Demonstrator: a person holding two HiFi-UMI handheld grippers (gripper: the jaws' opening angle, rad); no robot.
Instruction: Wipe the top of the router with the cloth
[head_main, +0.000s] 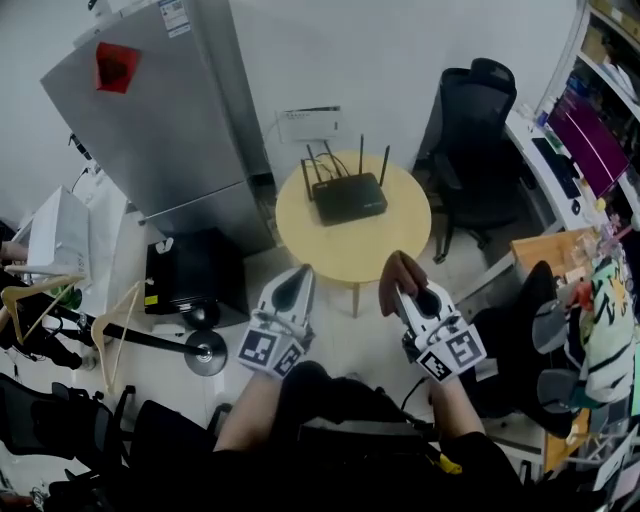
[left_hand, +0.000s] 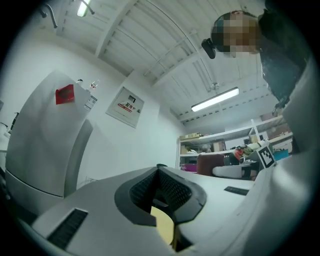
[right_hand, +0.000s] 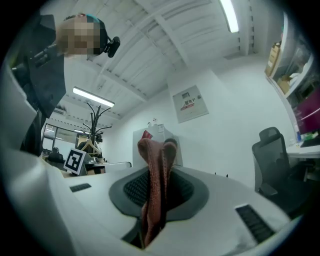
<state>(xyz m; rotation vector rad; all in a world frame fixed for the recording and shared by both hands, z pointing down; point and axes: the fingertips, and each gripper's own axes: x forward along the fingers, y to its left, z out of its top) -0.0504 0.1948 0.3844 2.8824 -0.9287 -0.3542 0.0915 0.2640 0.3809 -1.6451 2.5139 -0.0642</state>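
Round pale table (head_main: 298, 222) by the white wall carries the black router (head_main: 349, 197) at its middle, flat and dark, thin antennas upright along its back. Short of the table, the right gripper (head_main: 406, 291) clamps a rust-brown cloth (right_hand: 156, 185) bunched upright in its jaws — the left gripper (left_hand: 160, 174) is closed and empty.

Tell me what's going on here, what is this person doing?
A person holds a gripper in each hand, both short of the round table. The right gripper has its jaws shut on a reddish-brown cloth. The left gripper is shut and empty. The black router sits on the table untouched, so wiping has not begun.
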